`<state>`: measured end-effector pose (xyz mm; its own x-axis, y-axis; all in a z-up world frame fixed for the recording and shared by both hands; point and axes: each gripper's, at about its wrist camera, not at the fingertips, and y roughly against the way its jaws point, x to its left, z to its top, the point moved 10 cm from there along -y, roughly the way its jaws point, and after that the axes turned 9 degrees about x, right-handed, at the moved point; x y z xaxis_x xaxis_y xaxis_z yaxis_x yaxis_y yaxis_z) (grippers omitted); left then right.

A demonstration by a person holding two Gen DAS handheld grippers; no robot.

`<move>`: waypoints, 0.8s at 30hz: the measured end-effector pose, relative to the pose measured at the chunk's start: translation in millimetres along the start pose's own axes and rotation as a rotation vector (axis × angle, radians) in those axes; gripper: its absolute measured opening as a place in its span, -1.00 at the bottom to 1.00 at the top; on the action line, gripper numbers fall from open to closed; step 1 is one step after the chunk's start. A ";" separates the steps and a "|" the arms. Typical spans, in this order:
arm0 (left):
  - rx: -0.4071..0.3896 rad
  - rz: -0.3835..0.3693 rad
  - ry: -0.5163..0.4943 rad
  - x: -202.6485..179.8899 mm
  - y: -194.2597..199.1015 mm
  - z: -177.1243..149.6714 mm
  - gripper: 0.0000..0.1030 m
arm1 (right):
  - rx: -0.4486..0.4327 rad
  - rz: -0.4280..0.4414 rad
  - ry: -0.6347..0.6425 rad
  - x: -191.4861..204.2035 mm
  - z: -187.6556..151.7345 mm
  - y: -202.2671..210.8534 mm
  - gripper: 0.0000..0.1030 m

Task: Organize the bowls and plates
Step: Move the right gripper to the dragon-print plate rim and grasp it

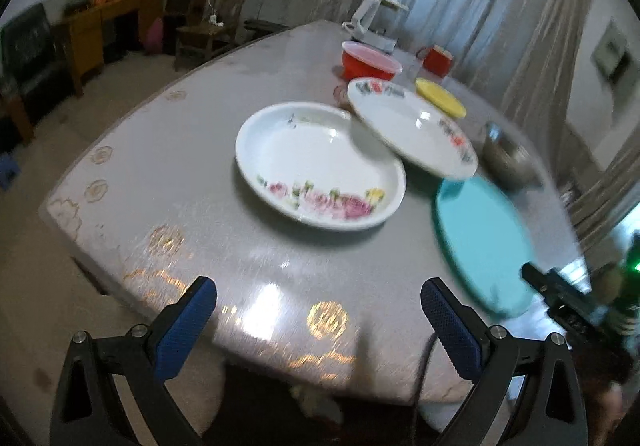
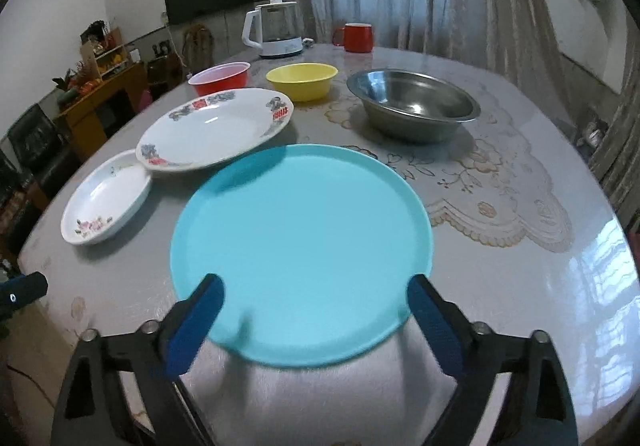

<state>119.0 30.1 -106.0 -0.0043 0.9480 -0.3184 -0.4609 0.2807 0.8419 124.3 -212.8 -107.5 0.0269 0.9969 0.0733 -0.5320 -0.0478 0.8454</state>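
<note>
A teal plate [image 2: 300,246] lies at the table's near edge, and my right gripper [image 2: 316,310] is open with its jaws on either side of the plate's near rim. A white plate with pink roses [image 1: 316,162] lies to its left. A second white patterned plate [image 1: 412,126] rests with one edge on the rose plate. Behind stand a red bowl [image 2: 222,77], a yellow bowl [image 2: 302,80] and a steel bowl [image 2: 412,102]. My left gripper [image 1: 318,310] is open and empty over the near table edge.
A white kettle [image 2: 274,30] and a red mug [image 2: 358,36] stand at the far side of the table [image 2: 520,286]. A lace mat [image 2: 500,186] lies under the steel bowl. Curtains hang behind; cabinets and chairs stand to the left.
</note>
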 end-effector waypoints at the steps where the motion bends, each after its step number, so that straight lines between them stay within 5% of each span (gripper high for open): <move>1: -0.006 -0.060 0.023 -1.2 2.6 6.7 1.00 | -0.003 0.021 -0.005 -1.2 5.3 0.1 0.76; 5: 0.041 -0.274 0.053 -14.7 2.8 19.9 1.00 | -0.056 0.043 0.015 -4.4 29.7 7.4 0.76; 9: 0.040 -0.223 -0.016 -23.0 3.4 27.2 1.00 | -0.094 0.046 0.038 -9.1 53.7 9.9 0.76; 13: -0.023 -0.384 0.036 -28.0 14.6 50.6 1.00 | -0.102 0.046 0.055 -11.0 75.0 4.6 0.73; 17: 0.006 -0.480 0.058 -27.9 2.5 80.6 1.00 | -0.065 0.108 0.077 -0.6 89.1 -10.2 0.43; 21: 0.166 -0.572 0.009 -44.8 -24.3 87.6 1.00 | -0.007 0.232 0.064 15.2 102.7 -28.2 0.23; 24: 0.206 -0.604 0.020 -49.6 -31.6 99.1 1.00 | 0.010 0.263 0.050 20.0 111.7 -38.6 0.21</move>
<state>221.8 -10.9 -73.7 0.1858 0.6113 -0.7693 -0.2073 0.7897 0.5774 240.0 -197.9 -79.5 -0.1530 0.9519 0.2656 -0.5064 -0.3063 0.8060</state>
